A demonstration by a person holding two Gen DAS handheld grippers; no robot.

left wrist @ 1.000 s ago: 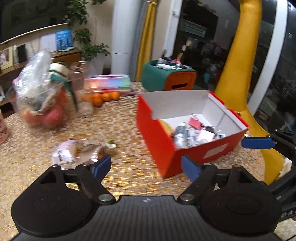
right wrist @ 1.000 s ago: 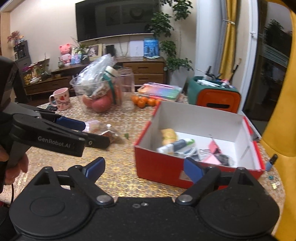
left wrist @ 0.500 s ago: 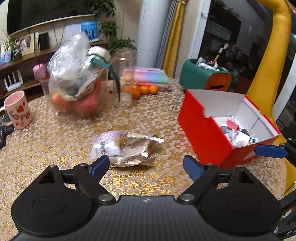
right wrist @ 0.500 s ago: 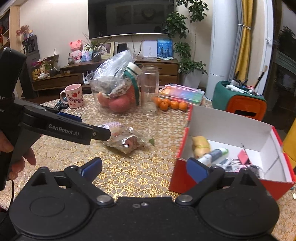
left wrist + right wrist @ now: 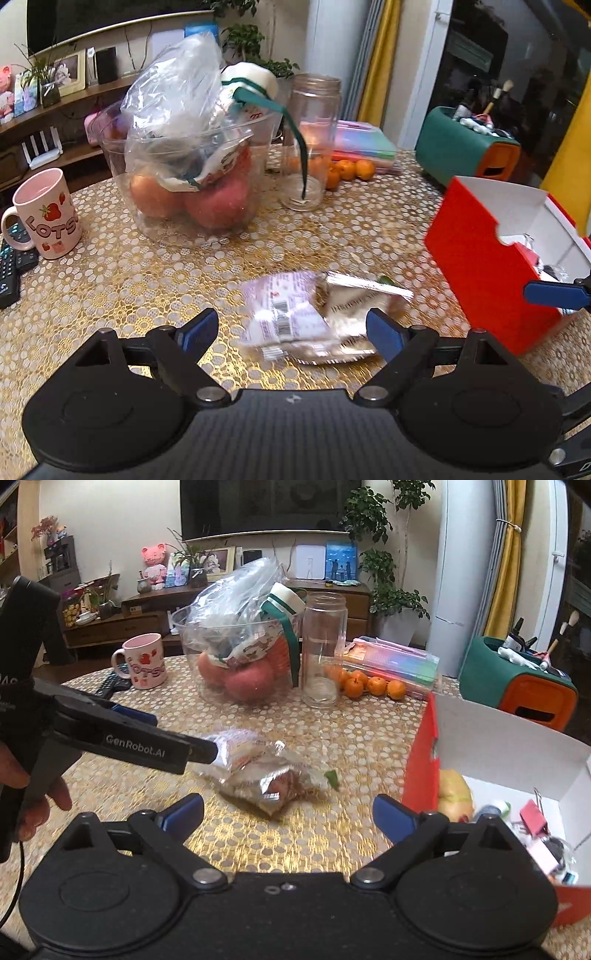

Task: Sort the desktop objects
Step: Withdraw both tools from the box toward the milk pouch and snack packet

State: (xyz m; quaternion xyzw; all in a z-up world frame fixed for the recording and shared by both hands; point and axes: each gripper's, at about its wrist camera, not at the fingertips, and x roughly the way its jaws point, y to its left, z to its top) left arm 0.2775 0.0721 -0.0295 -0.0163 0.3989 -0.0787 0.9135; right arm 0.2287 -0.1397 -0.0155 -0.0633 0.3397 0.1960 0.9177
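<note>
The snack packets (image 5: 314, 317), a small heap of clear and foil wrappers, lie on the gold-patterned table (image 5: 122, 291) near its front edge, left of the red box (image 5: 484, 273). In the left wrist view the left gripper (image 5: 291, 330) hangs over them with its blue-tipped jaws spread wide, one on each side of the heap; whether the pads touch the wrappers cannot be told, and nothing is clamped. In the right wrist view the right gripper (image 5: 291, 814) also stands wide and empty, just to the near side of the packets (image 5: 262, 775), with the left gripper's dark finger reaching in from the left over the heap and a hand (image 5: 26, 797) on its handle. A small green scrap (image 5: 331, 777) lies just right of the packets. The red box, white inside, sits open at the near right and holds a yellowish lump (image 5: 454, 794), a pink binder clip (image 5: 532, 818) and other small items too blurred to name. Farther back stand a clear bowl (image 5: 192, 177) of apples with a plastic bag, an empty glass jar (image 5: 310, 144) beside it, and a row of small oranges (image 5: 373, 685) in front of a pastel case (image 5: 395, 661). A pink mug (image 5: 46, 214) stands at the far left beside remote controls (image 5: 13, 264). A green and orange organiser (image 5: 517, 679) sits at the far right.
</note>
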